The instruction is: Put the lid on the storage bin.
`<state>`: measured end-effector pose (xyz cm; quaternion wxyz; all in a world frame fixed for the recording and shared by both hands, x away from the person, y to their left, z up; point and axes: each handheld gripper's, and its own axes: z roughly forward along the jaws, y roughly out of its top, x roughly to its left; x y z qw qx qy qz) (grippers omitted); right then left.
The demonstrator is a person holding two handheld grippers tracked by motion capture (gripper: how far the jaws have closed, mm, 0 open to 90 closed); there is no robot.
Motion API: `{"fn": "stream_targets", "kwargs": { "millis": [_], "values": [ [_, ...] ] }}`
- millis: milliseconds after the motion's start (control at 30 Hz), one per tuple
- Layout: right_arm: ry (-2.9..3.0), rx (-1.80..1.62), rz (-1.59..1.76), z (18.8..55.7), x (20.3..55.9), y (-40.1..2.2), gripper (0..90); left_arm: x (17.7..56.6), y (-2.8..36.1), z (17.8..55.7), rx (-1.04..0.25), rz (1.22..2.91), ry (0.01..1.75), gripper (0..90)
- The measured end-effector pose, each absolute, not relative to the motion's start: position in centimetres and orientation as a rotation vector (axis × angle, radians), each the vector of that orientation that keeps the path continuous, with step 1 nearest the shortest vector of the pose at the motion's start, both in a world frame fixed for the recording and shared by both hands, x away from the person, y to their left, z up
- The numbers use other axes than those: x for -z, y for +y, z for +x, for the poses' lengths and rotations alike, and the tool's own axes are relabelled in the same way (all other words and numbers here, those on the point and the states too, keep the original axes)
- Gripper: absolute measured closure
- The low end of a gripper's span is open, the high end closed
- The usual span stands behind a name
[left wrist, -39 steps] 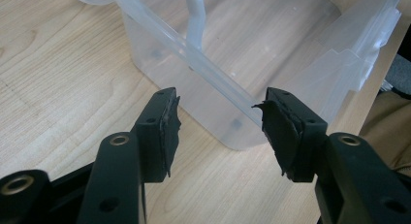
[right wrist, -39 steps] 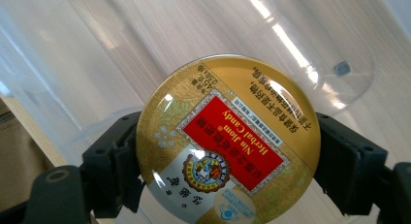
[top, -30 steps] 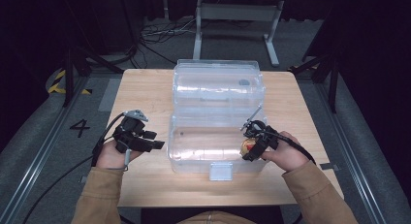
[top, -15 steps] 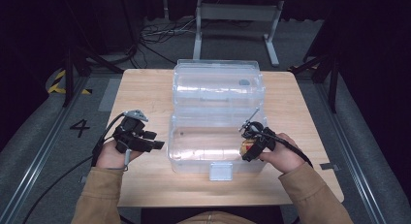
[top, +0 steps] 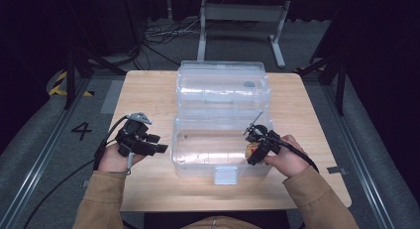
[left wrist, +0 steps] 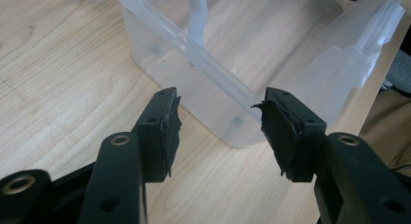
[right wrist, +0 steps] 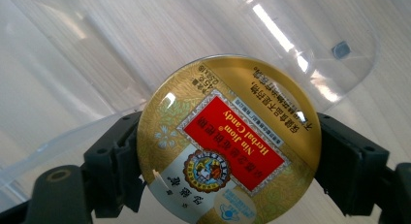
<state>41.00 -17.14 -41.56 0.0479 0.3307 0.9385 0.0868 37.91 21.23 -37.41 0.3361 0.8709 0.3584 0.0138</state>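
Note:
A clear plastic box [top: 218, 154] with its lid [top: 223, 87] swung open behind it stands mid-table. My right gripper [top: 253, 152] is at the box's right end, shut on a round gold candy tin [right wrist: 228, 146] with a red label, which is held over the box's inside. In the high view the tin [top: 251, 150] is a small gold spot between the jaws. My left gripper [top: 153, 144] rests on the table left of the box, jaws open and empty. In the left gripper view its pads [left wrist: 169, 129] frame a corner of the box [left wrist: 228, 88].
The wooden table [top: 148, 95] has bare room left and right of the box. A latch tab [top: 224, 175] sticks out at the box's front. Dark floor, cables and a metal stand [top: 242, 21] lie beyond the far edge.
The right gripper with the tin has shifted slightly toward the box. The left hand has stayed put.

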Motion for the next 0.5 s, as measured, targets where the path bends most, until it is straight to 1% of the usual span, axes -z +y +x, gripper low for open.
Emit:
{"fn": "stream_targets", "kwargs": {
  "millis": [500],
  "values": [
    [2.859,-0.258,1.073,41.05,41.75,-17.04,20.1,37.40,21.22,37.87,-0.032,2.272,0.936,48.3]
  ]
}}
